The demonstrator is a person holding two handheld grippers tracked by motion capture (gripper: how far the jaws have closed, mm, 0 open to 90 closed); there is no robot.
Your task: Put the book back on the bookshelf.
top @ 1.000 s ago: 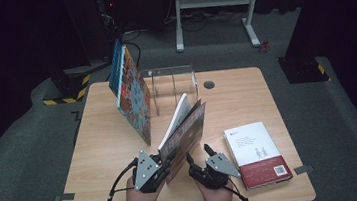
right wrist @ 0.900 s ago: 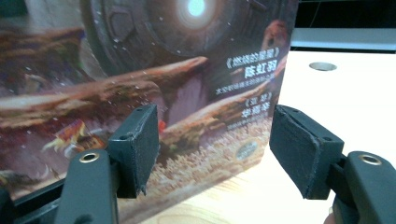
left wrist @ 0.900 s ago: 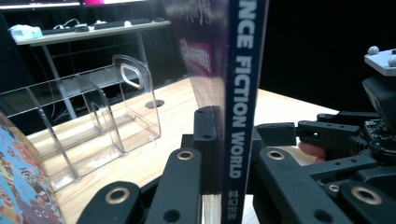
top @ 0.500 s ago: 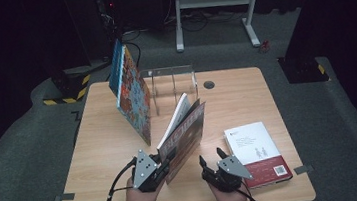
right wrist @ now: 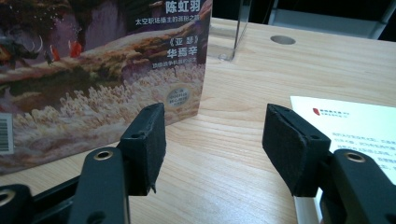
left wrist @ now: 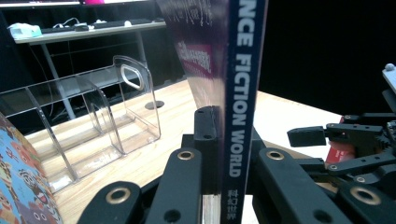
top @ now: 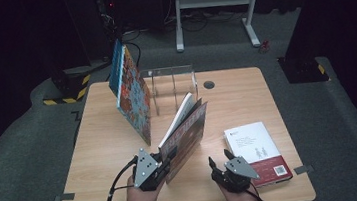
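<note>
My left gripper (top: pixel 168 158) is shut on the spine of a science fiction magazine (top: pixel 185 135), which stands tilted on the table, its pages fanned toward the back. The spine (left wrist: pixel 240 93) runs up between the jaws in the left gripper view. To its right, my right gripper (top: pixel 220 162) is open, low over the table beside a white and red book (top: pixel 254 150) that lies flat. Its jaws have just been closing a little, with only bare wood between the pads (right wrist: pixel 149 140). The magazine's cover (right wrist: pixel 93 70) stands to their left and the white book (right wrist: pixel 355 126) to their right.
A large colourful picture book (top: pixel 133 100) stands leaning at the left of a clear acrylic rack (top: pixel 175 88) on the wooden table (top: pixel 236 99). A round cable hole (top: pixel 209 84) lies behind the rack. Dark floor and a desk frame lie beyond the table.
My right gripper has moved right, away from the magazine's cover, and now sits next to the white and red book. The left gripper and the magazine have stayed put.
</note>
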